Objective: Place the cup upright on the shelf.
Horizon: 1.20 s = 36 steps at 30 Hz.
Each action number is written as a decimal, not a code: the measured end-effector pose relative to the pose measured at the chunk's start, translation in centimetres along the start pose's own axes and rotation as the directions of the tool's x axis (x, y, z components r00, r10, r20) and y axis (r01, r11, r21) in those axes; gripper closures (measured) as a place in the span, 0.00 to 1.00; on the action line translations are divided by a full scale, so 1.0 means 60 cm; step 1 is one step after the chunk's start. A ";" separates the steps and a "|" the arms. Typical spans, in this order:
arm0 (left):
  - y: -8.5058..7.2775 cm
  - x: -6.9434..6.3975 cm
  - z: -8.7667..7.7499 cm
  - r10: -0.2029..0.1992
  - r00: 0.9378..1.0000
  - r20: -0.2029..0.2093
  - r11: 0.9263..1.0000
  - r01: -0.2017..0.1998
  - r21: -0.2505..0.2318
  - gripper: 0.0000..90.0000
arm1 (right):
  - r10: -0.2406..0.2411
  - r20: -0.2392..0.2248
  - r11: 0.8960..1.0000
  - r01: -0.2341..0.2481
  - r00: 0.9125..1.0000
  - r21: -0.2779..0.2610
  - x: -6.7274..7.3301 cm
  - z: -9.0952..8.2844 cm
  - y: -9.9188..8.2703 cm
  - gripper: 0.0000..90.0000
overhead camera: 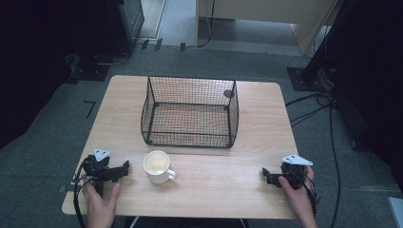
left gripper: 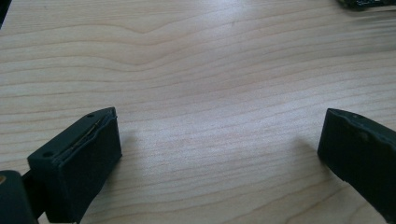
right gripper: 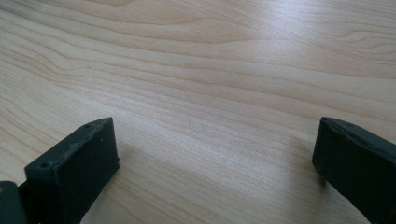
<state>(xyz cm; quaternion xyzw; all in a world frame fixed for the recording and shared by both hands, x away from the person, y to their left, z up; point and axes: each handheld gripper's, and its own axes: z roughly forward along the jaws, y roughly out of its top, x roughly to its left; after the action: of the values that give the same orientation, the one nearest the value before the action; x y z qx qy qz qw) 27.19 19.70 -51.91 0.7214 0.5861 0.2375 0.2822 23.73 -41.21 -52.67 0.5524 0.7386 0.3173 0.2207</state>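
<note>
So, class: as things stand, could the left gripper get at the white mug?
Probably yes. The left gripper rests open on the table, its jaws towards the white mug close beside it, with bare wood between. The mug's handle points the other way.

mug (overhead camera: 157, 166) before basket (overhead camera: 190, 112) on table (overhead camera: 223, 187)

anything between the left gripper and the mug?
Nothing visible. The left gripper lies on the table, jaws open, with bare wood between it and the white mug. The wire basket sits behind the mug.
</note>
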 end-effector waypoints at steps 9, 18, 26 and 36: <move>0.000 0.000 0.000 0.000 1.000 0.000 1.000 0.000 0.001 0.00 | 0.041 0.033 0.999 -0.041 0.999 -0.004 0.005 0.000 0.000 0.00; 0.000 0.000 0.000 0.000 1.000 0.000 1.000 0.000 0.000 0.00 | 0.069 -0.053 0.990 -0.075 0.996 -0.119 0.034 -0.031 0.022 0.00; 0.000 0.000 0.000 0.000 1.000 0.000 1.000 0.000 0.000 0.00 | 0.035 -0.098 0.985 -0.051 0.995 -0.166 0.067 -0.050 0.053 0.00; 0.000 0.000 0.000 0.000 1.000 0.000 1.000 0.000 0.000 0.00 | -0.023 -0.126 0.984 0.001 0.992 -0.177 0.116 -0.052 0.084 0.00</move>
<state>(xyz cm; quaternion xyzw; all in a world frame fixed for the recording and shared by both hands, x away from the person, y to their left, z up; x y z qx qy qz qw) 27.19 19.70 -51.91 0.7215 0.5861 0.2376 0.2820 23.01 -34.31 -46.71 0.5047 0.7236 0.4148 0.2228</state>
